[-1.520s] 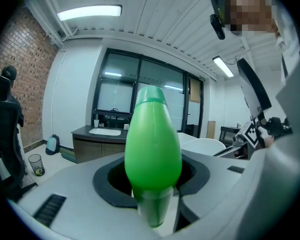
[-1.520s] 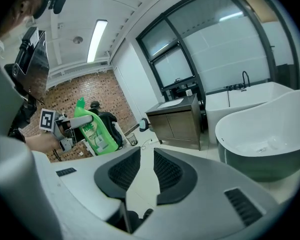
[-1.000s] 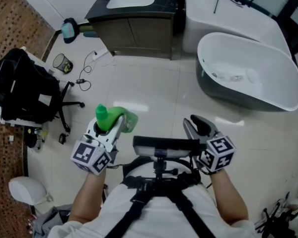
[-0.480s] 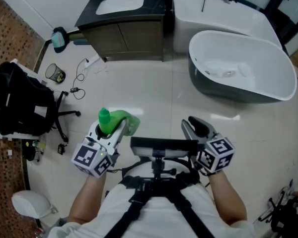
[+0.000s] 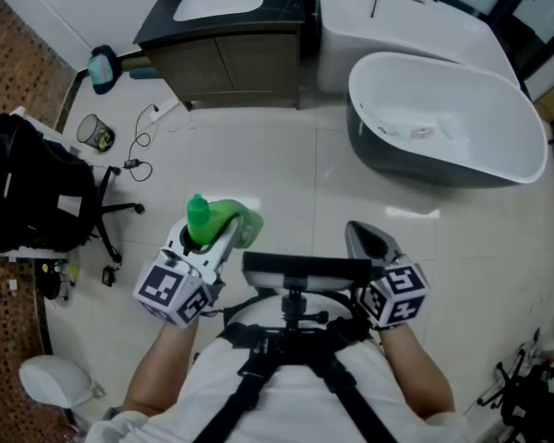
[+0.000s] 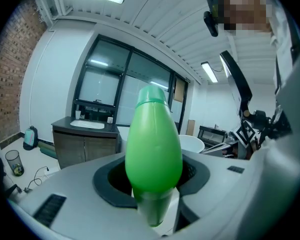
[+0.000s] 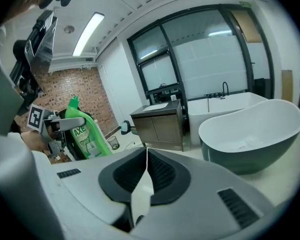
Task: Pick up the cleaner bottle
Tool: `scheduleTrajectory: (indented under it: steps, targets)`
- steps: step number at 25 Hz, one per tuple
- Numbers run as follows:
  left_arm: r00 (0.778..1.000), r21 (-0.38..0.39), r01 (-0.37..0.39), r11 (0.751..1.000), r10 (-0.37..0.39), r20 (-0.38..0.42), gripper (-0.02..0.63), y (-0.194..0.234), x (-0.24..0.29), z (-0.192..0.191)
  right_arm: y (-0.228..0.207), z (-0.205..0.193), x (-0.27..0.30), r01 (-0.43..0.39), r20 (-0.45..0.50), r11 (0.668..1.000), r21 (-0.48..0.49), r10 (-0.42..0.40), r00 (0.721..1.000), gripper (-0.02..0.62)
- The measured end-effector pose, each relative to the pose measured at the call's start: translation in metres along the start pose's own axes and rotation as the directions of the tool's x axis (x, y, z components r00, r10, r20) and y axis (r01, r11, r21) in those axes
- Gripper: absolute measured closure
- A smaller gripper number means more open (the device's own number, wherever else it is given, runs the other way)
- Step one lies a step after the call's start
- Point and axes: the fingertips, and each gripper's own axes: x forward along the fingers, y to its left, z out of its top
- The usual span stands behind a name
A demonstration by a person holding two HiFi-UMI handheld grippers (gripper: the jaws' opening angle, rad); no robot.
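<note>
The green cleaner bottle (image 5: 226, 220) with its green cap (image 5: 198, 211) is held off the floor between the jaws of my left gripper (image 5: 212, 235), which is shut on its body. In the left gripper view the bottle (image 6: 155, 149) fills the gap between the jaws, cap up. My right gripper (image 5: 366, 239) hovers to the right at about the same height; its jaws have just been closing and now meet with nothing between them. The right gripper view shows the bottle (image 7: 85, 134) off to the left in the other gripper's grip.
A grey-and-white bathtub (image 5: 448, 123) stands ahead on the right. A dark vanity with a sink (image 5: 226, 26) is at the top. To the left are an office chair with a black bag (image 5: 37, 187), a waste bin (image 5: 91, 134) and a cable (image 5: 143, 150) on the tiled floor.
The right gripper's jaws have gone from wide apart to closed together, empty. The left gripper keeps the bottle in the same hold.
</note>
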Motion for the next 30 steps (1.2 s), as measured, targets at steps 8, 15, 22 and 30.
scheduleTrajectory:
  steps: [8,15,22,30]
  targets:
    - [1.0,-0.001,0.004,1.0,-0.004,-0.017,0.439,-0.002,0.001,-0.008,0.001,-0.007,0.008,0.057,-0.026,0.998,-0.024,-0.057,0.998,0.589]
    - [1.0,-0.005,0.019,1.0,-0.019,-0.015,0.439,-0.006,0.003,-0.008,0.002,0.001,0.007,0.057,-0.012,0.997,-0.057,-0.058,0.998,0.591]
    - [0.999,-0.002,0.035,0.999,-0.035,-0.023,0.439,-0.007,0.003,-0.006,-0.003,-0.004,0.007,0.083,-0.039,0.994,-0.076,-0.087,0.995,0.592]
    - [0.999,-0.007,0.042,0.999,-0.042,-0.027,0.439,-0.009,0.002,-0.01,0.006,-0.007,0.009,0.069,-0.068,0.991,-0.115,-0.077,0.995,0.594]
